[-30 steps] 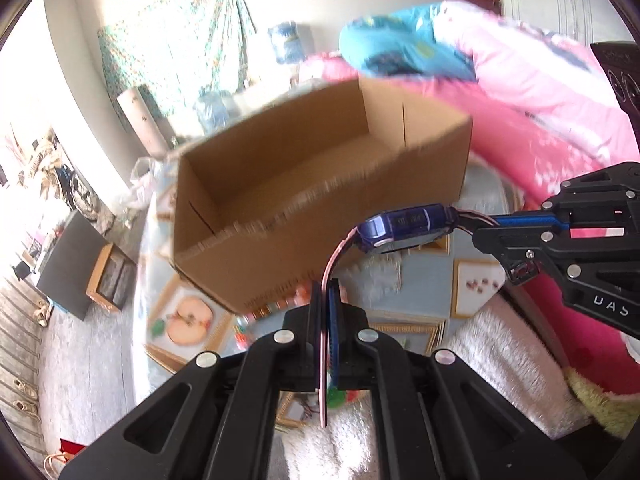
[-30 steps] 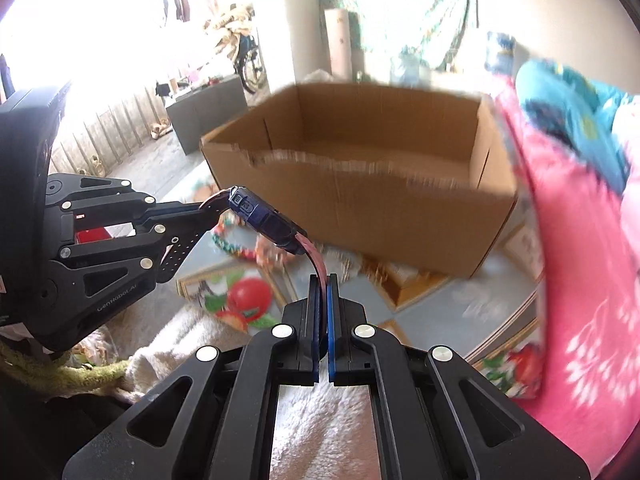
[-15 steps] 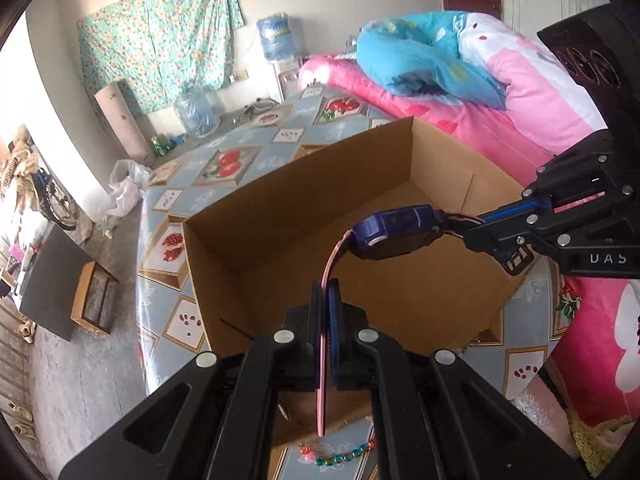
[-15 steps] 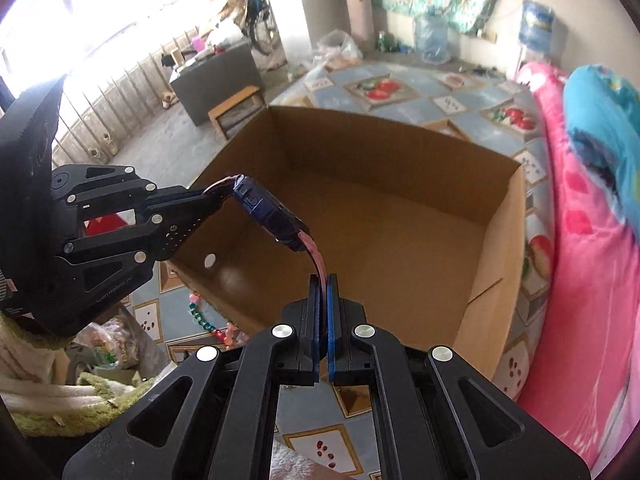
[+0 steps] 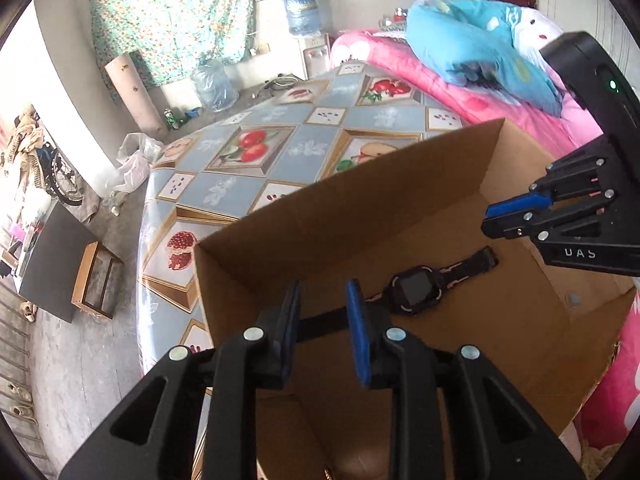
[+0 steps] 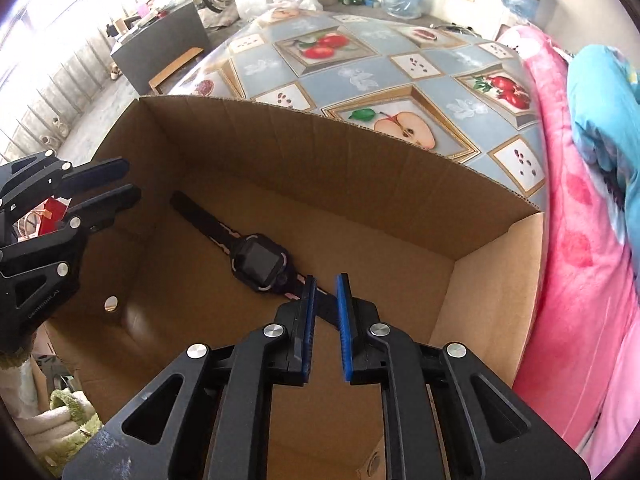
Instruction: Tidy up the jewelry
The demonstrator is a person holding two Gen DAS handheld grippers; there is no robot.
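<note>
Cardboard box (image 6: 400, 184) holds watch (image 6: 262, 261); both tongs (image 5: 323, 312) (image 6: 325, 304) just opened, empty.

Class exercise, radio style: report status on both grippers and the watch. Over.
Left gripper and right gripper open, jaws just parted, nothing gripped. Watch flat on floor of cardboard box. Nothing in the way.
</note>
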